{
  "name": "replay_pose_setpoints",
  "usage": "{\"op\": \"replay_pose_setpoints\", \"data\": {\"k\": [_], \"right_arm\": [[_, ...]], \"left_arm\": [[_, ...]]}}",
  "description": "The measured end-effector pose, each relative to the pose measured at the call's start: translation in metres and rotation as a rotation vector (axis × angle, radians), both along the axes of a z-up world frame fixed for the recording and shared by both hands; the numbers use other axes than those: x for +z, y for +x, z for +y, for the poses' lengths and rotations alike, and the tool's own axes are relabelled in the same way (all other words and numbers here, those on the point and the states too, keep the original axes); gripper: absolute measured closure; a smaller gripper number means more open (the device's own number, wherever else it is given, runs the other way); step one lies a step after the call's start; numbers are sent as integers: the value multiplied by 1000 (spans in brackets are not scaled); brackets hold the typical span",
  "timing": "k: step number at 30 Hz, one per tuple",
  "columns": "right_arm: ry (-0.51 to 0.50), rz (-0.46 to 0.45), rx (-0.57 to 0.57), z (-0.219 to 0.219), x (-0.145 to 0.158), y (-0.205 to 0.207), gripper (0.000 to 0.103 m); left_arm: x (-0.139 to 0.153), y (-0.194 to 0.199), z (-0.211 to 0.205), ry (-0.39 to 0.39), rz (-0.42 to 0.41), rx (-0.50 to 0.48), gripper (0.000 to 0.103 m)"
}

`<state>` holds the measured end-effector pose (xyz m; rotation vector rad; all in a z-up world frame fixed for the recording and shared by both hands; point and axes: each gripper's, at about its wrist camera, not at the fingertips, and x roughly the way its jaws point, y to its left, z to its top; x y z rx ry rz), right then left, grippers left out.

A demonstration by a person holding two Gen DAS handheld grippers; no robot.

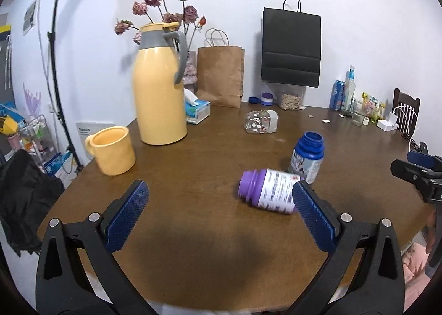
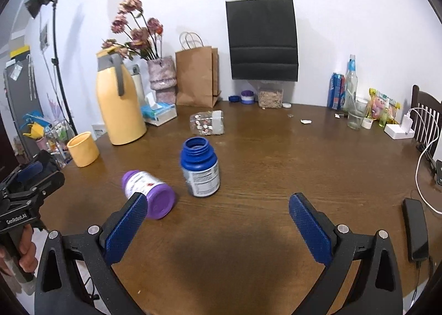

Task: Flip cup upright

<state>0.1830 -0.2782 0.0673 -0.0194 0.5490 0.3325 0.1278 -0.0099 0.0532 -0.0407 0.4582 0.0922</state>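
Observation:
A yellow mug (image 1: pixel 112 150) (image 2: pixel 83 149) stands upright, mouth up, near the table's left edge beside a tall yellow thermos jug (image 1: pixel 158 88) (image 2: pixel 118 99). Farther back a clear patterned glass cup (image 1: pixel 261 121) (image 2: pixel 207 123) lies on its side in the middle of the table. My left gripper (image 1: pixel 220 190) is open and empty above the near table, its right finger in front of a toppled purple bottle (image 1: pixel 269 190) (image 2: pixel 149 193). My right gripper (image 2: pixel 218 201) is open and empty too. Each gripper shows at the edge of the other's view.
An open blue bottle (image 1: pixel 308 159) (image 2: pixel 199 168) stands upright by the purple one. A tissue box (image 1: pixel 196 112), flower vase, paper bags (image 2: pixel 197 77), jars and bottles line the back of the brown table (image 2: pixel 276 166). A phone (image 2: pixel 417 232) and charger cables lie at the right edge.

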Motion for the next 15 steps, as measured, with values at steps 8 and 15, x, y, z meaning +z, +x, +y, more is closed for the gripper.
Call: {"op": "replay_pose_setpoints", "data": {"k": [8,15], "right_arm": [[1,-93,9,-1,-7,-82,0],[-20,-118,-20,2,-17,-152,0]], "left_arm": [[-15,-90,-4,59,-98,10,0],[-29,-133,-11,41,-88,16,0]]}}
